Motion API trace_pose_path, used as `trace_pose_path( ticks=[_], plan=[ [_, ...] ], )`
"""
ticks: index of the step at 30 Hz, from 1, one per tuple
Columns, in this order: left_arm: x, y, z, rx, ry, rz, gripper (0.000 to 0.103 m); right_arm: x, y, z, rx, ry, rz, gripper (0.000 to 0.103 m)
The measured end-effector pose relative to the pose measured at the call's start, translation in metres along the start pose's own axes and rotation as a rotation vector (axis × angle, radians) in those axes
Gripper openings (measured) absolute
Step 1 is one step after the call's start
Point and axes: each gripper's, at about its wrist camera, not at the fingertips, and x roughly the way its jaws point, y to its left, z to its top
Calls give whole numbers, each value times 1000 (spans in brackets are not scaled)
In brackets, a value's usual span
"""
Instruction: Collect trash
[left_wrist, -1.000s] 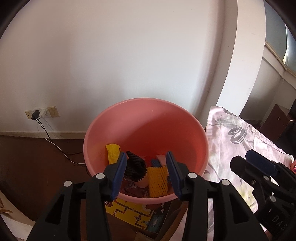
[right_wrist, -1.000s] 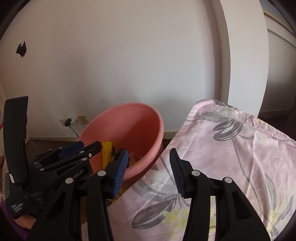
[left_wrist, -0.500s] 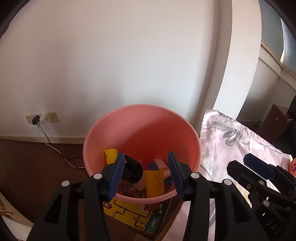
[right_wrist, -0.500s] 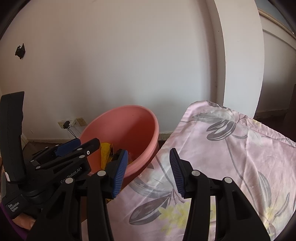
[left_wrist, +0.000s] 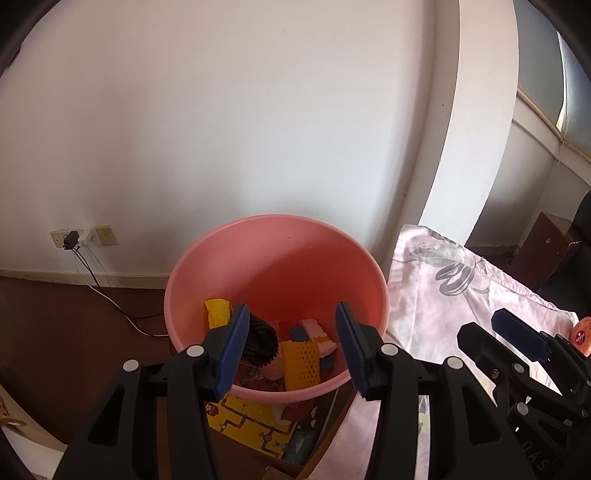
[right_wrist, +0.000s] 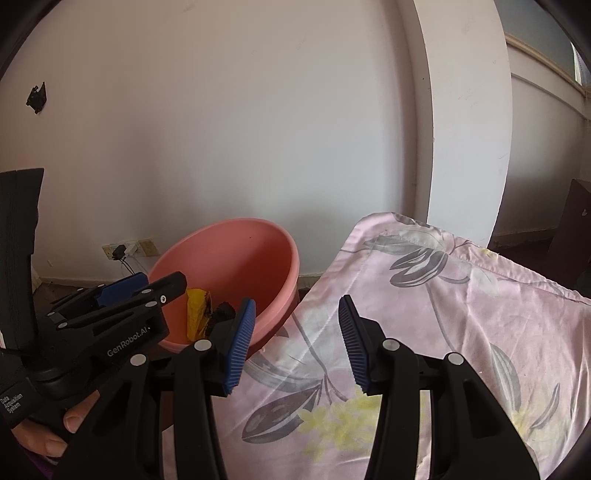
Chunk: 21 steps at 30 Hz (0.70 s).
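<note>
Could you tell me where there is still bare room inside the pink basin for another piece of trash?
The pink basin is bare along its far wall. Its near floor is crowded with yellow foam net, a black piece and wrappers.

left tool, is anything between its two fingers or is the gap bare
The gap is bare: the left tool is open with nothing gripped. In the left wrist view, only the trash down in the pink basin shows through it.
</note>
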Motion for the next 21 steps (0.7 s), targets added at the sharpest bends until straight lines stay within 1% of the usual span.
trace_pose_path(
  ticks=[8,21],
  plan=[
    [-9,-2,2,11,-33,2,48,-8,3,0,-15,-33,-27,48],
    [-14,-2,1,15,-40,1,48,-14,5,0,-18,-48,-34,48]
  ],
)
